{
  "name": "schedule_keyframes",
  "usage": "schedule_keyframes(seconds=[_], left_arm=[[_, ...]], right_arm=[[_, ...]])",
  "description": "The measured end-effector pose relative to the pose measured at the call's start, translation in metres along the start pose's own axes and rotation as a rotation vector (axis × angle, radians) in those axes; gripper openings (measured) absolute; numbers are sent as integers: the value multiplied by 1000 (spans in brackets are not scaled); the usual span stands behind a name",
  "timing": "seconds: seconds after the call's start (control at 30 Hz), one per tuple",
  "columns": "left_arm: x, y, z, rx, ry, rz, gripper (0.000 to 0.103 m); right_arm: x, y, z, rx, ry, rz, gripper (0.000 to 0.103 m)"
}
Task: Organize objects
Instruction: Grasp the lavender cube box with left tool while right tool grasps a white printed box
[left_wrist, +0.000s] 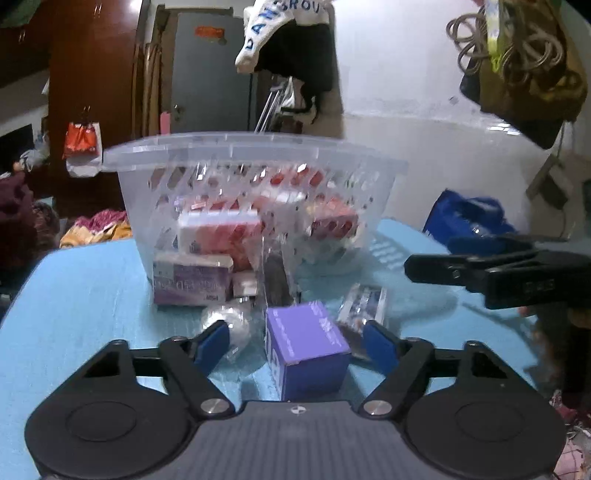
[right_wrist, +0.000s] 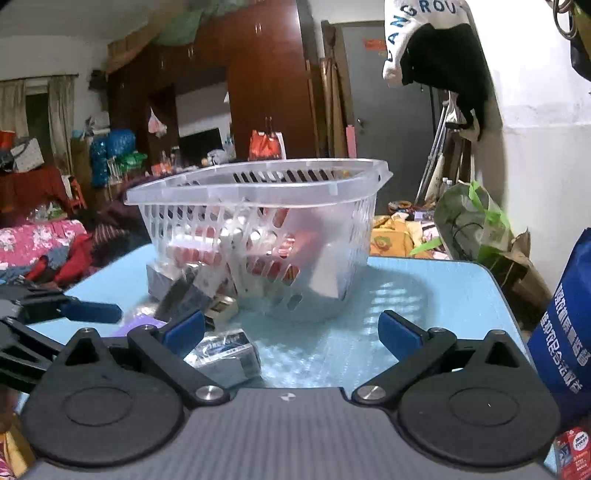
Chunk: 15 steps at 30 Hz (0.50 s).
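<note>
A clear plastic basket (left_wrist: 255, 151) with several red, pink and purple boxes inside stands on the light blue table (left_wrist: 81, 295). It also shows in the right wrist view (right_wrist: 258, 184). A purple box (left_wrist: 308, 350) lies on the table between the blue pads of my open left gripper (left_wrist: 297, 343), not gripped. A foil-wrapped lump (left_wrist: 231, 321) and a clear-wrapped packet (left_wrist: 364, 306) lie beside it. My right gripper (right_wrist: 291, 328) is open and empty, above bare table in front of the basket, with a silver packet (right_wrist: 229, 350) by its left finger.
A blue bag (right_wrist: 565, 332) stands at the table's right edge. The other gripper shows at the right in the left wrist view (left_wrist: 498, 273). Clothes hang on the wall (left_wrist: 291, 44). Clutter and a bed lie beyond the table's left side.
</note>
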<state>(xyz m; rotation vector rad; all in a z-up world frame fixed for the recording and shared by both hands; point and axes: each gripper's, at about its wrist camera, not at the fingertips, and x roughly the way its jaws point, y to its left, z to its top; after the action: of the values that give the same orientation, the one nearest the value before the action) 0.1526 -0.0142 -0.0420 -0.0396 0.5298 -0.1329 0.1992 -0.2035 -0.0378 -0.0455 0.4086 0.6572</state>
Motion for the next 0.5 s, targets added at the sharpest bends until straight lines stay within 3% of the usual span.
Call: schedule_keyframes(seconds=[0.07,0.37,0.5], left_arm=[[2,3,-5,-12,27,-18,50],[-38,41,-20,-60,-69,-37,47],[-40,57,-23,-97,-74,-51,46]], right_arm=[[2,8,-3,-26,13,13,103],[15,33,-21,-116,102,79,103],[26,40,-23,-132,157,86,101]])
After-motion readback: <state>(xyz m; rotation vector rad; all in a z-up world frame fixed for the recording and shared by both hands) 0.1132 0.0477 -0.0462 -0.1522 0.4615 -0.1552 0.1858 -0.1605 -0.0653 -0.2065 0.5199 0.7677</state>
